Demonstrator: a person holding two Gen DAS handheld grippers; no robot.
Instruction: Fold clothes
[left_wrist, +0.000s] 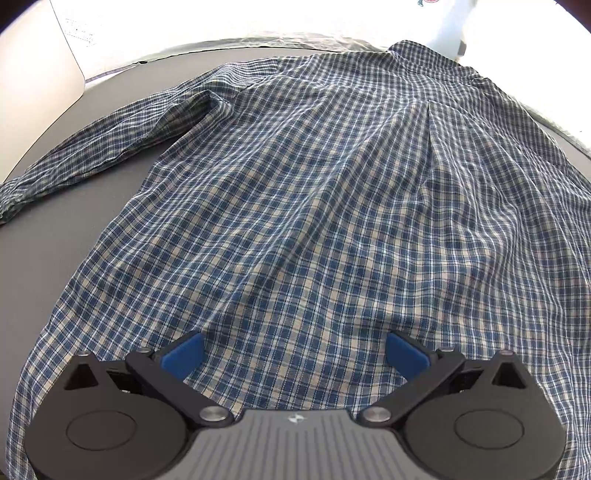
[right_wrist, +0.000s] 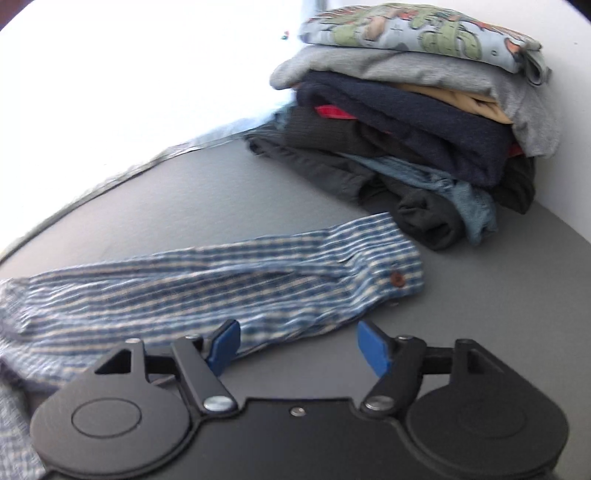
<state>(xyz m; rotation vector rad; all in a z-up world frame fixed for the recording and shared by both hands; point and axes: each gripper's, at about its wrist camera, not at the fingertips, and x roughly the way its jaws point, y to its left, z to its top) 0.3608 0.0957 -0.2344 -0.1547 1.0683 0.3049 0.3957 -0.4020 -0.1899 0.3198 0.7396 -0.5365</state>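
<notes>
A blue-and-cream plaid shirt (left_wrist: 332, 192) lies spread back-up over the grey table (left_wrist: 44, 266), filling most of the left wrist view. Its collar sits at the upper right of that frame, and one long sleeve (left_wrist: 92, 147) stretches out toward the left edge. The left gripper (left_wrist: 295, 356) hangs over the hem at the bottom centre, its blue pads (left_wrist: 184, 354) wide apart — released, with only flat cloth below them and nothing pinched.

In the right wrist view the shirt's other sleeve (right_wrist: 221, 284) runs across the middle of the frame from the left edge, ending in a cuff (right_wrist: 388, 266) with a small brown button (right_wrist: 397, 279) right of centre. The right gripper (right_wrist: 297, 347) is at the bottom centre, jaws spread and holding nothing; its left pad (right_wrist: 223, 345) sits at the sleeve's near edge (whether it touches the cloth is hard to tell through the blur), while the right pad is over bare table. In the upper right stands a stack of folded clothes (right_wrist: 424, 122) — a printed light-blue garment (right_wrist: 417, 29) on top, grey, tan, navy and dark pieces beneath — close to the cuff.
</notes>
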